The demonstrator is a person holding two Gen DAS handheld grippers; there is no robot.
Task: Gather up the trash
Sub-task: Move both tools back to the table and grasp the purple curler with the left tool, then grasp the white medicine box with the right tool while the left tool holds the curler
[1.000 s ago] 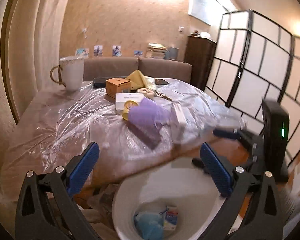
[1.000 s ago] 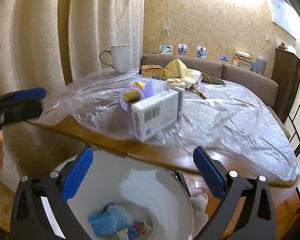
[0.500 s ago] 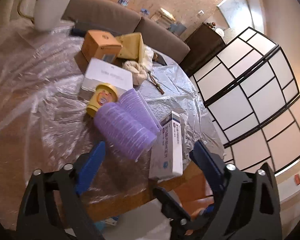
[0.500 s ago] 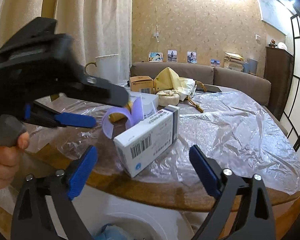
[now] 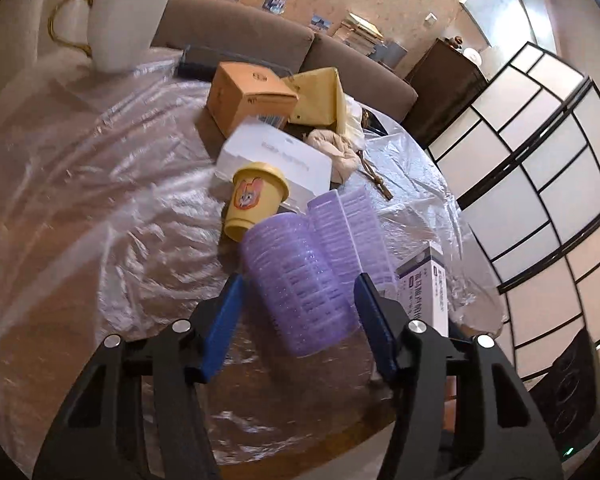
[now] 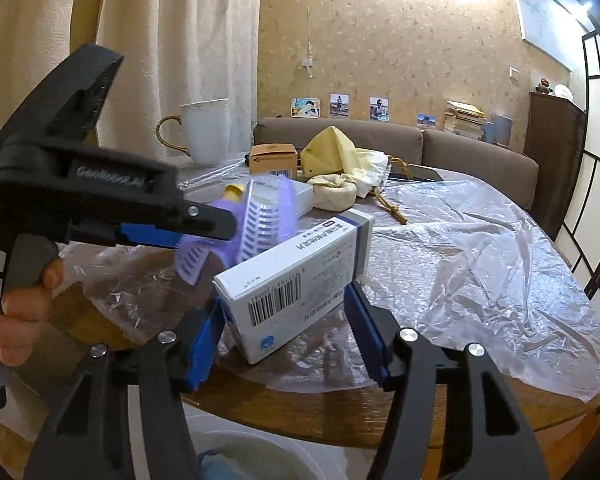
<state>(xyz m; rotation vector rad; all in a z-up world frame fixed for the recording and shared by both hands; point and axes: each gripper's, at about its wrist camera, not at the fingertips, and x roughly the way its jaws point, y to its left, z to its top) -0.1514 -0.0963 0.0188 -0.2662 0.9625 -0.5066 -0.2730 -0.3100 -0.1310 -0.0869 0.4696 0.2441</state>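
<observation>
two tongs closing on trash at the near edge of the surface

left to right across the round surface (image 5: 60, 320) (covered in clear plastic film): a white mug (image 5: 128, 16) with a gold handle stands at the far left edge. toward the middle lie an orange carton (image 5: 248, 96), a white flat box (image 5: 276, 160) and a yellow toy cup (image 5: 256, 200) on its side, with a yellow cloth bag (image 5: 320, 96) behind them.

the left tongs (image 5: 300, 316) straddle the purple ribbed roll (image 5: 300, 284), one blue pad on each side of it; the jaws are closing, and a narrow gap shows at the left pad, so the roll sits between them without being clamped. in the right wrist view the same tongs reach in from the left, carried by a hand (image 6: 16, 300).

just right of the roll stands the white medicine box (image 6: 296, 276), tilted, its barcode end overhanging the near edge of the surface. the right tongs (image 6: 284, 332) bracket this end and are closing; the left pad (image 6: 204, 344) looks to touch the box, the right pad stands just clear.

below the edge, the rim of a white bin (image 6: 260, 452) shows, with something blue inside.
</observation>
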